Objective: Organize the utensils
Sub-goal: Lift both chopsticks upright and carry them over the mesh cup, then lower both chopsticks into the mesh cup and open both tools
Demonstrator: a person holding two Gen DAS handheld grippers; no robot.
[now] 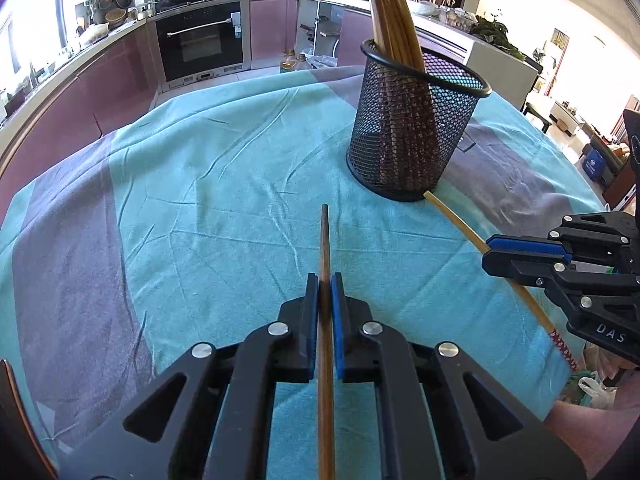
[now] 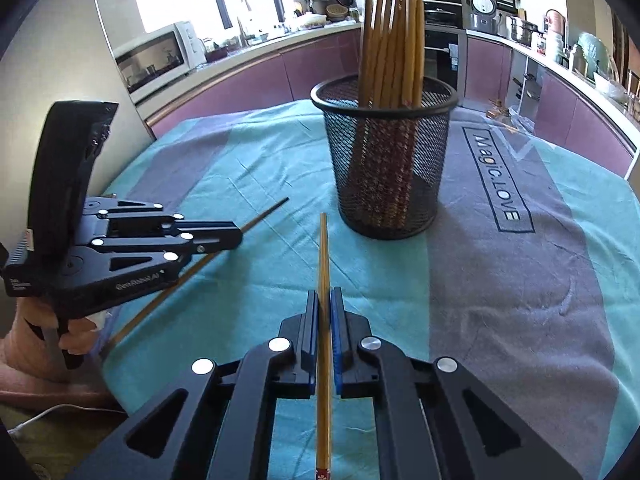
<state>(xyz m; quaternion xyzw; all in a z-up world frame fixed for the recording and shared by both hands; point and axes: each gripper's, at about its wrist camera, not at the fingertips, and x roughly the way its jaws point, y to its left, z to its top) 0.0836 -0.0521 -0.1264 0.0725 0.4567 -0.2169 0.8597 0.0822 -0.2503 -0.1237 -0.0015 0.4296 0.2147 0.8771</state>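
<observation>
- From the left wrist we see our left hand-held gripper point(image 1: 324, 280) clenched on a dark-tipped chopstick point(image 1: 324, 240), which runs straight out between the blue pads point(image 1: 338, 320) over the teal and grey cloth point(image 1: 192, 184) on the counter.
- Ahead and to the right stands a black mesh cup point(image 1: 408, 128), upright, with a bunch of chopsticks point(image 1: 388, 20) leaning in it.
- At the right edge our right hand-held gripper point(image 1: 490, 254) pinches a paler chopstick point(image 1: 456, 224) whose tip reaches the foot of the cup.
- Over to the right wrist: the right hand-held gripper point(image 2: 324, 292) is clamped on that pale chopstick point(image 2: 323, 248), pointing toward the mesh cup point(image 2: 386, 168) just ahead.
- The bunch of chopsticks point(image 2: 394, 40) stands tall in the cup, tips up.
- On the left, the left hand-held gripper point(image 2: 236, 236) grips its dark-tipped chopstick point(image 2: 266, 212), a hand point(image 2: 44, 328) wrapped round the handle.
- The cloth point(image 2: 520, 280) carries a "Magic.LOVE" label point(image 2: 498, 180) right of the cup.
</observation>
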